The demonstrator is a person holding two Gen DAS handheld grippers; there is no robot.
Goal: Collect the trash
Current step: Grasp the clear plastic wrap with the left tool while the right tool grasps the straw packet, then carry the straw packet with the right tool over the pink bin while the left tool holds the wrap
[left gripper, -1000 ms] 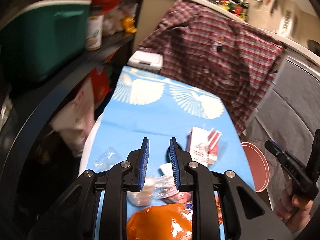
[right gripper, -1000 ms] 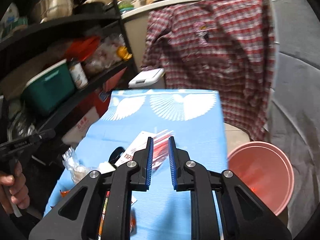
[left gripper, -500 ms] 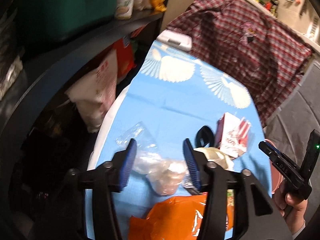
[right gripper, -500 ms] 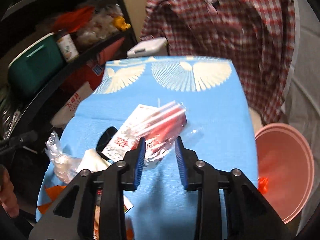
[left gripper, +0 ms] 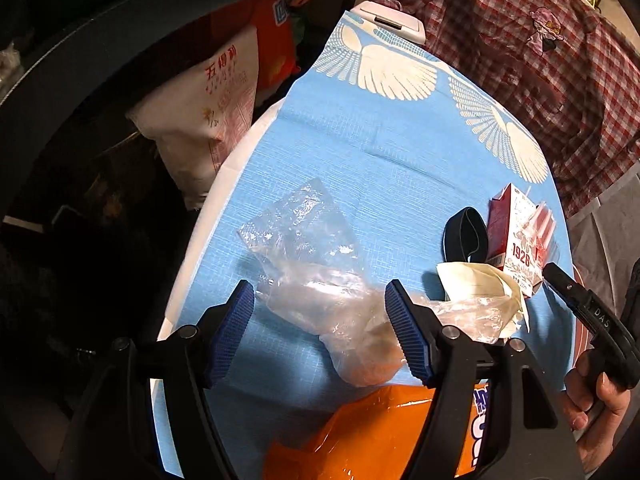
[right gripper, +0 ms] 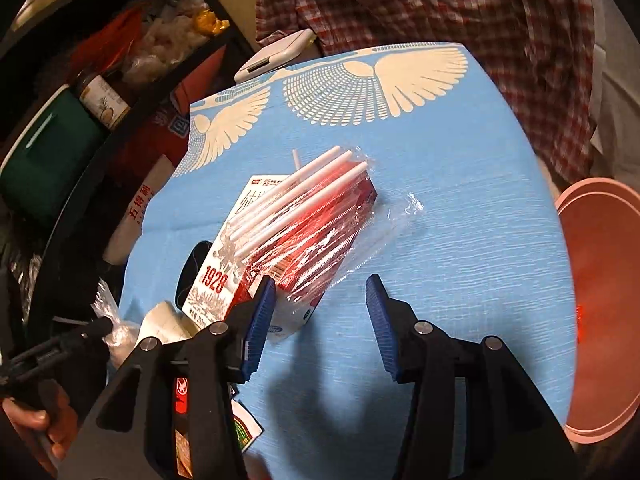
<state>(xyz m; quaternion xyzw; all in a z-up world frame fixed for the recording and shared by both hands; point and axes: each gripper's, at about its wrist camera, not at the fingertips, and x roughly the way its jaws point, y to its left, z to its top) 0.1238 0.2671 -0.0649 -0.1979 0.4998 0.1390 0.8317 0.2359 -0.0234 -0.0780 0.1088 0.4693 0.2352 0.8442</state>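
I count one milk carton (right gripper: pixel 224 264) on the tabletop (right gripper: pixel 460 208), with three white straws (right gripper: pixel 296 196) in wrap on it. One clear plastic bag (left gripper: pixel 316 264), one orange wrapper (left gripper: pixel 368 436), one black band (left gripper: pixel 464 236), one crumpled white paper (left gripper: pixel 476 276). One pink bucket (right gripper: pixel 608 304) at the right. One green box (right gripper: pixel 44 156) and one bottle (right gripper: pixel 102 98) on the shelf.

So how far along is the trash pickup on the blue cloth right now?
Barely begun. Nothing is held: the left gripper has just been opening around the clear plastic bag, the right gripper beside the milk carton. The orange wrapper and straw packet remain. Something small lies in the pink bin.
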